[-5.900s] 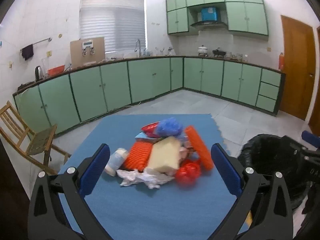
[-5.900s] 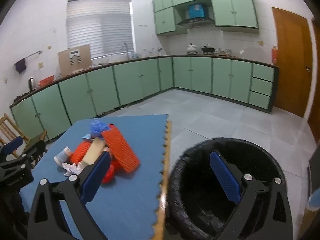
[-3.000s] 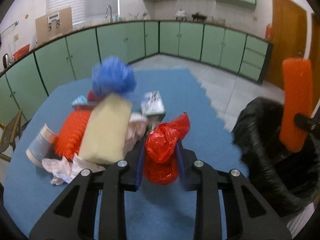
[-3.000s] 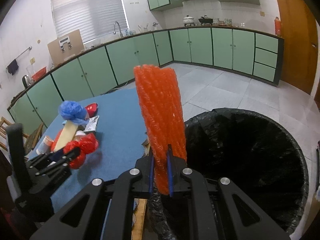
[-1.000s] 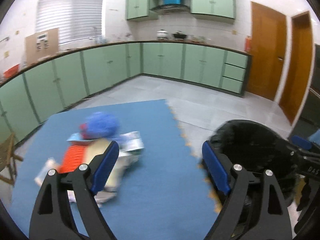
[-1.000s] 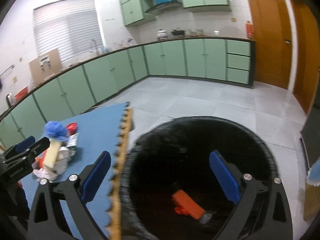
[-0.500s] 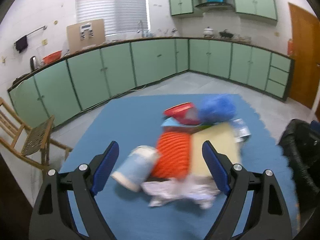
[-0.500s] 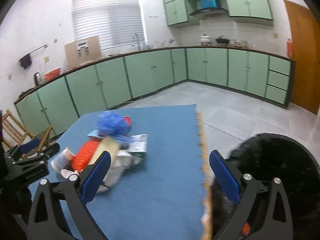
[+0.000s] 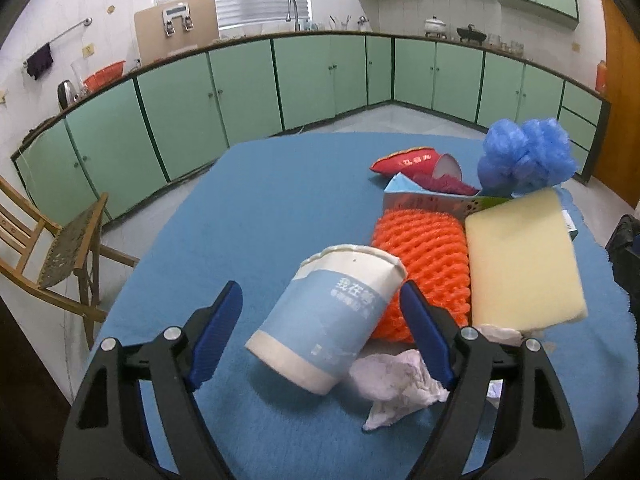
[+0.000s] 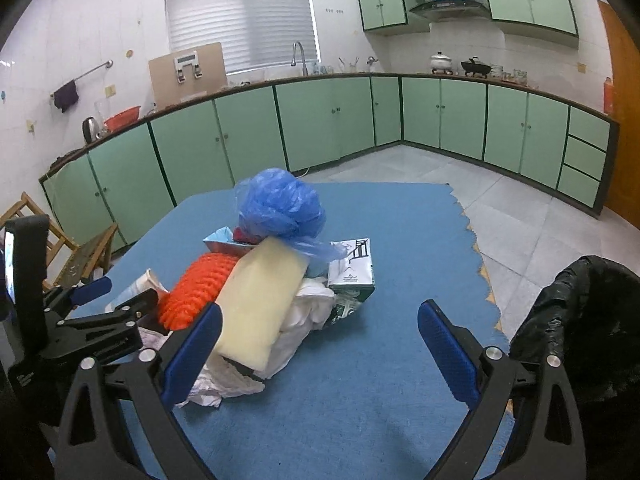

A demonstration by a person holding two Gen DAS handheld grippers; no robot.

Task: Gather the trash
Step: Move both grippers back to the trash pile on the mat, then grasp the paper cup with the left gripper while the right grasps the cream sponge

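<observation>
Left gripper point(image 9: 320, 336): jaws spread wide, one each side of the cup point(image 9: 326, 318), not touching it. Cup: paper, pale blue and white, lying tipped on its side on the blue mat point(image 9: 256, 216), rim toward the orange net point(image 9: 424, 264).

Right gripper point(image 10: 318, 344): jaws wide apart, holding nothing, over the mat just beside the pile.

Pile: yellow sponge point(image 9: 520, 260), crumpled tissue point(image 9: 400, 384), blue bag point(image 9: 524, 156), red cup point(image 9: 416, 164), carton point(image 10: 352, 268).

Bin point(image 10: 580, 320): black-lined, off the mat's right edge.
</observation>
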